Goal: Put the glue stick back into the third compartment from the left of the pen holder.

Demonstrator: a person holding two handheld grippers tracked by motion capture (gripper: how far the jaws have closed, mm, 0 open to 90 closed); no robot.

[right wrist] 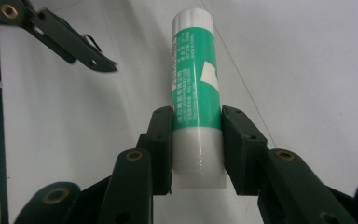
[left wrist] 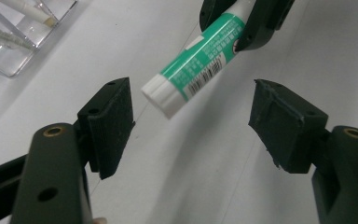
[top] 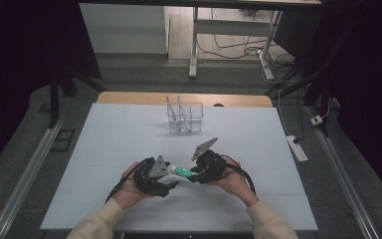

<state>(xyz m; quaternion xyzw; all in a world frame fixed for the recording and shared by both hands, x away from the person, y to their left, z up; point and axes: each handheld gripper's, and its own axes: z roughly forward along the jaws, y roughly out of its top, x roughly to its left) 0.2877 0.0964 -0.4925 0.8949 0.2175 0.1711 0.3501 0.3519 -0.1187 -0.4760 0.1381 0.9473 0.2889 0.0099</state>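
- Two grippers meet over the near part of the table point(top: 104, 149): we see the right gripper point(right wrist: 196, 135) clamped on the white end of a glue stick point(right wrist: 193, 79).
- The glue stick's long axis points at the left gripper point(left wrist: 191, 119), capped tip just short of the gap.
- Its jaws stand wide apart, empty, pads clear of the cap.
- Farther back stands a clear holder point(top: 185, 118).

Bare table point(top: 104, 149) all around; only the clear holder point(top: 185, 118) stands at the back.
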